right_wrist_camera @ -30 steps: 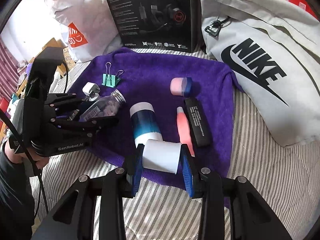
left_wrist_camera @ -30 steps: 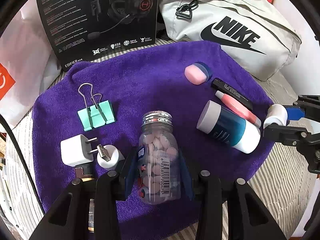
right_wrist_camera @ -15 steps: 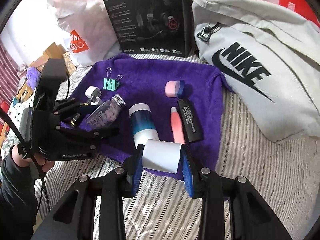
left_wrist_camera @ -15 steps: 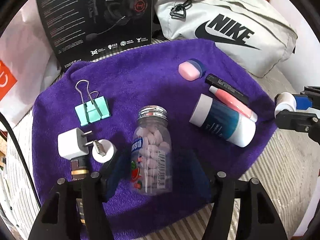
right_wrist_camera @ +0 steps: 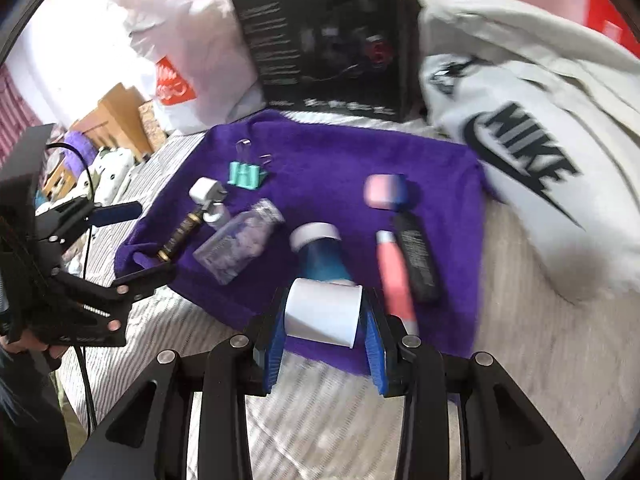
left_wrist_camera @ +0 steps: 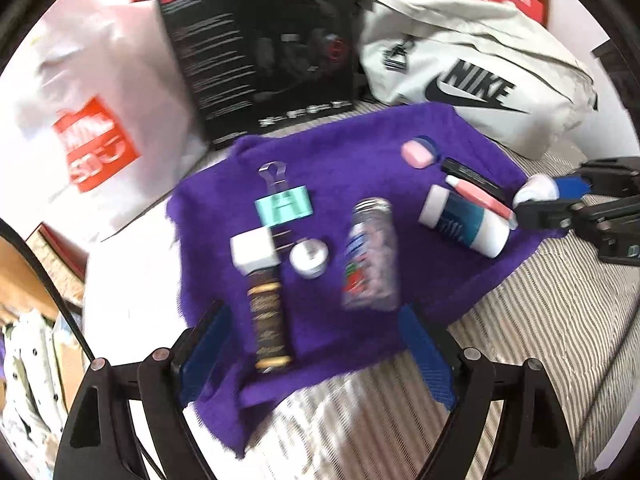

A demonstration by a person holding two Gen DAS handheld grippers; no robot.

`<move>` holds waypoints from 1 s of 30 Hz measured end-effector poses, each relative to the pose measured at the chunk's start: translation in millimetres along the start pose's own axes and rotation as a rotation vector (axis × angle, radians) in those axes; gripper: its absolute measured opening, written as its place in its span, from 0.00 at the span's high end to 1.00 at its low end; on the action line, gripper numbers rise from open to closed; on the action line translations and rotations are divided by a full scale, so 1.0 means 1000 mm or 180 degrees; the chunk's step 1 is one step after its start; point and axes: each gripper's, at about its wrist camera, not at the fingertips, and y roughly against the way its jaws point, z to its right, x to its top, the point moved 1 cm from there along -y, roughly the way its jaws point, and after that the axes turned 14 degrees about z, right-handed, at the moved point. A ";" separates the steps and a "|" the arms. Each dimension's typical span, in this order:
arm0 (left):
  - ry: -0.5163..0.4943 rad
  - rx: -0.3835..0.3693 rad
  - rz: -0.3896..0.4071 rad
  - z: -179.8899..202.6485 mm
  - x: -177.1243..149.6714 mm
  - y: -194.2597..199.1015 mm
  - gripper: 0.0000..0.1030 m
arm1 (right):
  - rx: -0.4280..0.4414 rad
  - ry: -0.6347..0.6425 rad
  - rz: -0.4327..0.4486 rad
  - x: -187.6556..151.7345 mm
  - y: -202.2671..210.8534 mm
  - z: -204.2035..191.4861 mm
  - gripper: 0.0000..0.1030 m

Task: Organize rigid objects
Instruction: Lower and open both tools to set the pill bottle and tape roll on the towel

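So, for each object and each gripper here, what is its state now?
Left gripper: open, empty.
Right gripper: shut on white cylinder.
Clear plastic tablet bottle with metal cap: capped, lying on purple towel.
Teal binder clip: lying, handles up.
Blue-and-white tube: capped, lying.
Pink tube: lying beside black tube.

your left wrist camera looks down from the purple towel (left_wrist_camera: 360,152)'s near-left edge; your right wrist camera sits lower and closer at its near-right edge. both face the headset box (right_wrist_camera: 320,36) and share the towel.
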 end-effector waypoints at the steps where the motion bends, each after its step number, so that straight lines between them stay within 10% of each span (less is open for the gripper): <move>1: 0.0015 0.0042 -0.0010 -0.005 -0.003 0.003 0.16 | 0.0041 0.0019 -0.0020 0.000 -0.006 -0.006 0.65; 30: 0.0434 0.0102 -0.0093 -0.051 -0.044 0.033 0.15 | -0.0214 0.0361 -0.0495 -0.009 -0.079 -0.052 0.61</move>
